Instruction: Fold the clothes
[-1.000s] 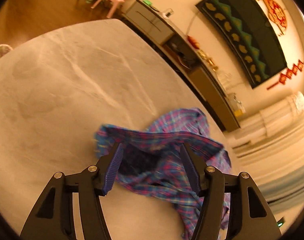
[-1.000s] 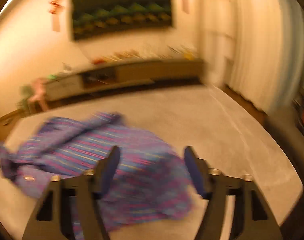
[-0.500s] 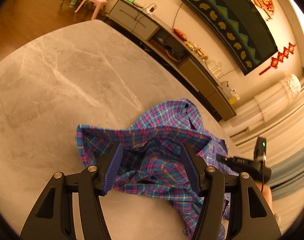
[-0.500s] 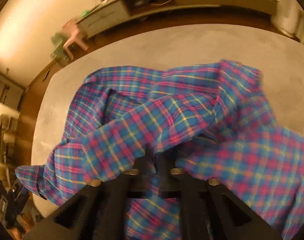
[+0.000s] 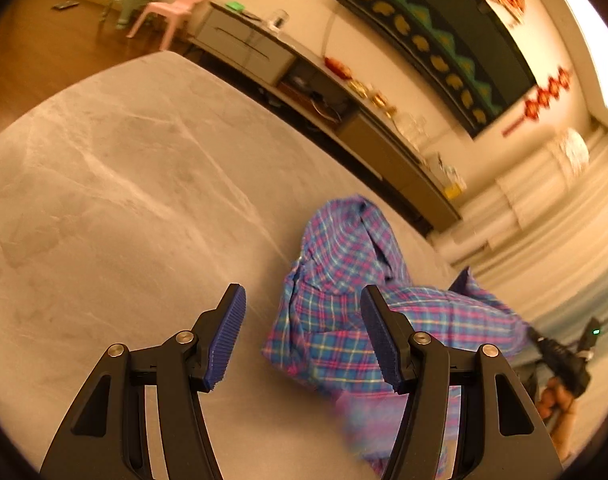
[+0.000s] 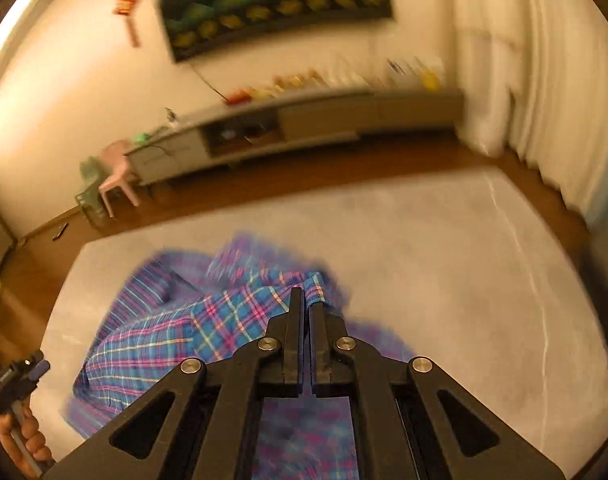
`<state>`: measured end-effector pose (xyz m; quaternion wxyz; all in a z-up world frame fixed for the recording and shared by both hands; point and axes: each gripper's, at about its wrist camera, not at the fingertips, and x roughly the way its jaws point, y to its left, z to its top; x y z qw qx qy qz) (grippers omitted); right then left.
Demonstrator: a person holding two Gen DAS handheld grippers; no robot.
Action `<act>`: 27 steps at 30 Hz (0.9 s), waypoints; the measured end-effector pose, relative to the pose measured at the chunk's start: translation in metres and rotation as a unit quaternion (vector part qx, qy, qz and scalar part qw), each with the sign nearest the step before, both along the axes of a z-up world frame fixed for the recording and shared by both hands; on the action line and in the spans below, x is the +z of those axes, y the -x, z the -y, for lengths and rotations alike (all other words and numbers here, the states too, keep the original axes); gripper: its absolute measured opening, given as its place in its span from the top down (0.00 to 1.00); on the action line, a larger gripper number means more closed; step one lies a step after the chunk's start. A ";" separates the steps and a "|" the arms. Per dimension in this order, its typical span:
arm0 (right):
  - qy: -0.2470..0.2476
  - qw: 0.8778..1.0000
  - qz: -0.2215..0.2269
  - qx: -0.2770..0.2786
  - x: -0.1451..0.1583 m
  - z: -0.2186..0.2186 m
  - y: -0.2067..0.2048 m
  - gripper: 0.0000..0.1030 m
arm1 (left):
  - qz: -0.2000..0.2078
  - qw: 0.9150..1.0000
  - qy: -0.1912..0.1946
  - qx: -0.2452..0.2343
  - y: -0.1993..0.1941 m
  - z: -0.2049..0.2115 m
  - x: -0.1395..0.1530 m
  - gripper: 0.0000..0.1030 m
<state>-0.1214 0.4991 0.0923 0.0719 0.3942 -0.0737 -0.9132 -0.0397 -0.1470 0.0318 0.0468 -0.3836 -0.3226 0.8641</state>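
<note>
Right wrist view: your right tool (image 6: 307, 305) is clamped on the crumpled shirt (image 6: 207, 320) on the surface (image 6: 444, 260), left tool (image 5: 301, 336) apart & empty — looks like spread-out step; next, grab another edge w/ left.

Shirt (image 5: 340, 320) on table (image 5: 123, 200); cabinet (image 6: 295, 124) behind.

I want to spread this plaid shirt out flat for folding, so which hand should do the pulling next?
Right. The right hand-held gripper is already shut on a fold of the plaid shirt, while the left hand-held gripper hangs open, gripping nothing.
</note>
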 end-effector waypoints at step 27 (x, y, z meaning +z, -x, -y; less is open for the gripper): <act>0.187 0.972 -0.014 0.145 -0.039 0.062 -0.146 0.98 | 0.021 0.994 0.065 0.088 0.047 -0.050 -0.018 0.31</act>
